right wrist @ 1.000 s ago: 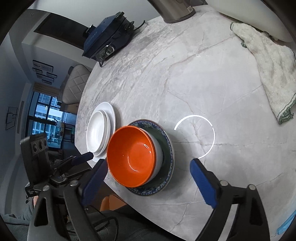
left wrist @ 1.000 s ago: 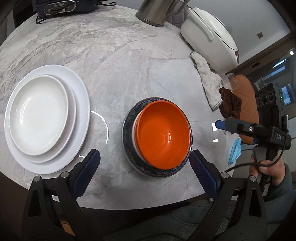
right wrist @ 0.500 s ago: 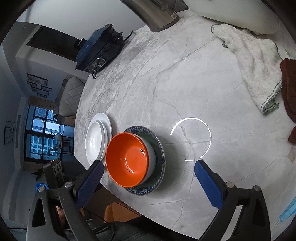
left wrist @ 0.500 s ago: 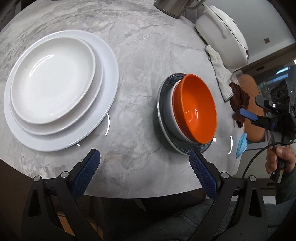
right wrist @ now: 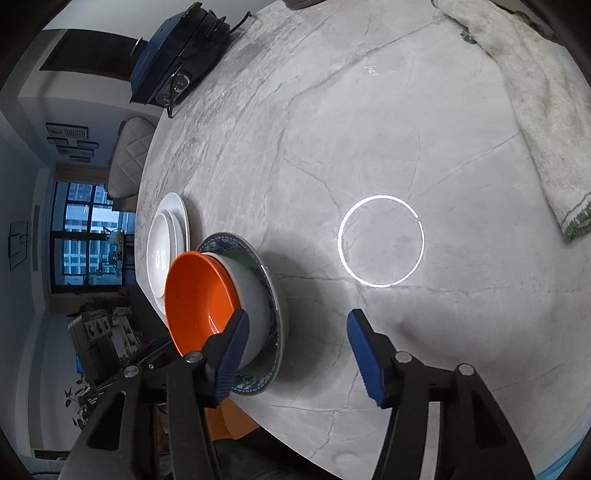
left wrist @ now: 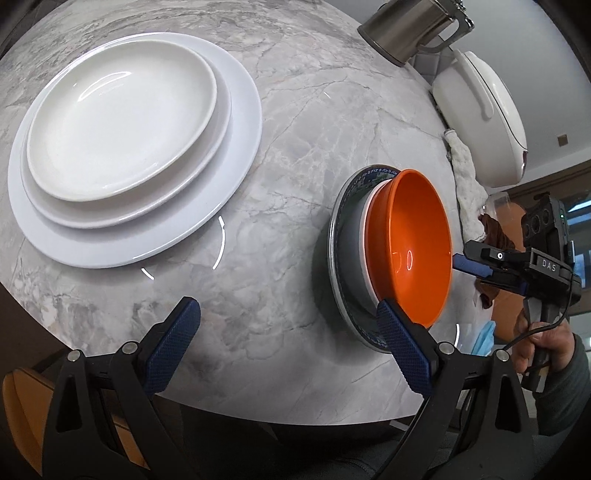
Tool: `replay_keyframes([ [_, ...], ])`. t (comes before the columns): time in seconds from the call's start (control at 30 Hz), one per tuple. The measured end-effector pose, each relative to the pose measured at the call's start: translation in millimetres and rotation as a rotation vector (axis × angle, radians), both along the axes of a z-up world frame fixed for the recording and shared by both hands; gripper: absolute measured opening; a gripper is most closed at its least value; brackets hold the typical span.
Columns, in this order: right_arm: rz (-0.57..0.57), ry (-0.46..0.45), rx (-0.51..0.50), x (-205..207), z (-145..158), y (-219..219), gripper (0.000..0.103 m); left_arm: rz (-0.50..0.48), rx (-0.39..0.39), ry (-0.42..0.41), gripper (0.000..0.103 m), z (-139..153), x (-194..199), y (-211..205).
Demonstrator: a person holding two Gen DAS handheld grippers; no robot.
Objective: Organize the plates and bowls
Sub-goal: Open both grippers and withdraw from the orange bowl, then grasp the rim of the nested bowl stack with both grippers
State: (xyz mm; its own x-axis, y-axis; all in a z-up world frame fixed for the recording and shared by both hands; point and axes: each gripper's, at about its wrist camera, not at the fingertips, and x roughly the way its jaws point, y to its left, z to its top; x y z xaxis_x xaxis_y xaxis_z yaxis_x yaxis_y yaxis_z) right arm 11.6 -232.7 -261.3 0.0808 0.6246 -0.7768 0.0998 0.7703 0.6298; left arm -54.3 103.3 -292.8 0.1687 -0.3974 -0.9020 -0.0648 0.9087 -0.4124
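An orange bowl (left wrist: 412, 251) sits nested in a white bowl (left wrist: 354, 243) on a blue-patterned plate (left wrist: 338, 258) near the marble table's front edge. A stack of white plates (left wrist: 122, 133) lies to its left. My left gripper (left wrist: 284, 332) is open and empty over the table edge, its right finger just in front of the patterned plate. My right gripper (right wrist: 295, 354) is open and empty beside the orange bowl (right wrist: 199, 299), its left finger against the white bowl's side (right wrist: 251, 295). It also shows at the right of the left wrist view (left wrist: 480, 269). The white plates (right wrist: 166, 243) lie beyond.
A white cloth (right wrist: 546, 110) lies on the right of the table (right wrist: 369, 129), a dark appliance (right wrist: 177, 55) at the far end. A steel kettle (left wrist: 406, 29) and a white cooker (left wrist: 480, 118) stand at the back. A brown rag (left wrist: 496, 240) lies near the cloth (left wrist: 465, 177).
My left gripper has swung left and come closer to the table, so the bowl stack now sits at its right finger. My right gripper has closed in on the bowl stack from the right.
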Motion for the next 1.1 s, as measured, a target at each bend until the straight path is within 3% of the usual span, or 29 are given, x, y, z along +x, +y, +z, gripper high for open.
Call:
replay_keyframes([
  [0.4,0.169,0.014,0.031,18,-14,20,0.06,0.053,0.071,0.007,0.094,-17,4,-12],
  [0.6,0.213,0.007,0.037,27,-17,22,0.059,0.011,0.087,-0.029,0.076,-20,12,-18],
  [0.8,0.26,0.023,0.043,31,-24,26,0.046,-0.018,0.027,-0.031,0.055,-27,20,-24],
  [0.97,0.27,0.036,0.041,30,-31,29,0.042,-0.042,0.011,-0.034,0.044,-29,26,-30],
  [1.1,0.265,0.037,0.051,29,-32,25,0.042,-0.037,-0.006,-0.032,0.042,-32,29,-29],
])
